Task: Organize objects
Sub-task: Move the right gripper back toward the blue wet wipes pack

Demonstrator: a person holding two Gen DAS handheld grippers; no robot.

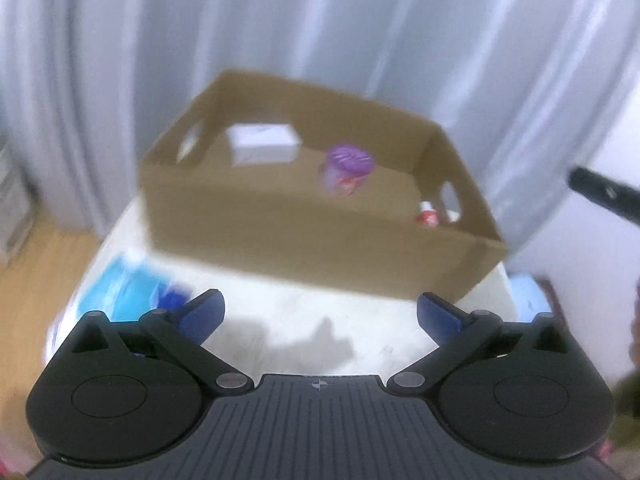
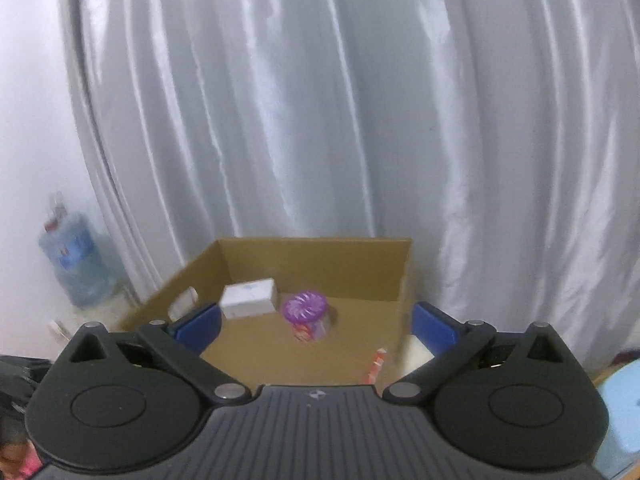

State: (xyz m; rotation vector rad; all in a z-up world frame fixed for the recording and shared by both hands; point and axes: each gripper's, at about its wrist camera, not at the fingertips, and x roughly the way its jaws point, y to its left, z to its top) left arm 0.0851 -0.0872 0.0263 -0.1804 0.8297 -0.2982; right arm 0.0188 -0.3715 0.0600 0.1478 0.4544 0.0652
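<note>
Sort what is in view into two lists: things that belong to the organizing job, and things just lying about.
Job:
brown cardboard box
small white carton inside it
purple-lidded plastic jar inside it
red-and-white packet inside it
blue plastic package on the white table

Lying about:
large blue water jug
grey curtain

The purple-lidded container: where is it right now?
The purple-lidded container stands inside the cardboard box near the middle of its floor, just right of the white box in both wrist views and apart from it.

Cardboard box (image 2: 280,344) between spread jaws
</note>
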